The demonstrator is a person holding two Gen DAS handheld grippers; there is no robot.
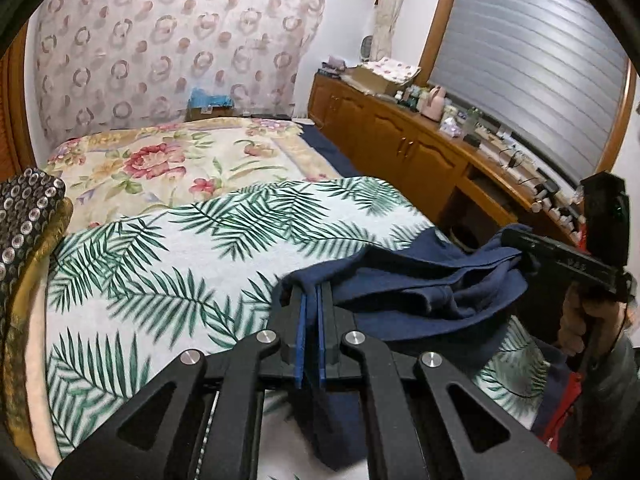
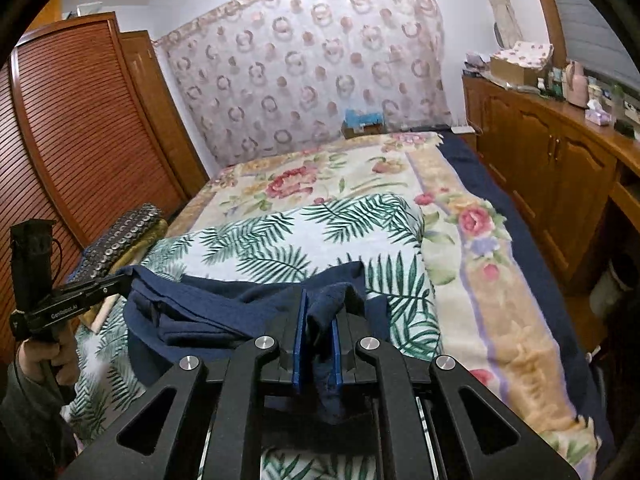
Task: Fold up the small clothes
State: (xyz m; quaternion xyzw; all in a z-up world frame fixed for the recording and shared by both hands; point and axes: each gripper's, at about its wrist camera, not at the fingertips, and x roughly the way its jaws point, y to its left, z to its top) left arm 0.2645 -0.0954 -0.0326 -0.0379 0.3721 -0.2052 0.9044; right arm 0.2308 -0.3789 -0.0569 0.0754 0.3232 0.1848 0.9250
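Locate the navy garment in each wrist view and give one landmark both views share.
Left wrist view: navy garment lower centre-right, stretched from the left tongs to the right tongs at right.
Right wrist view: navy garment lower centre-left, between the right tongs and the left tongs.
Shared landmark: palm-leaf blanket beneath it.

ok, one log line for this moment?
left gripper: shut on navy garment | right gripper: shut on the garment's other end | garment: bunched between them, over leaf-print blanket
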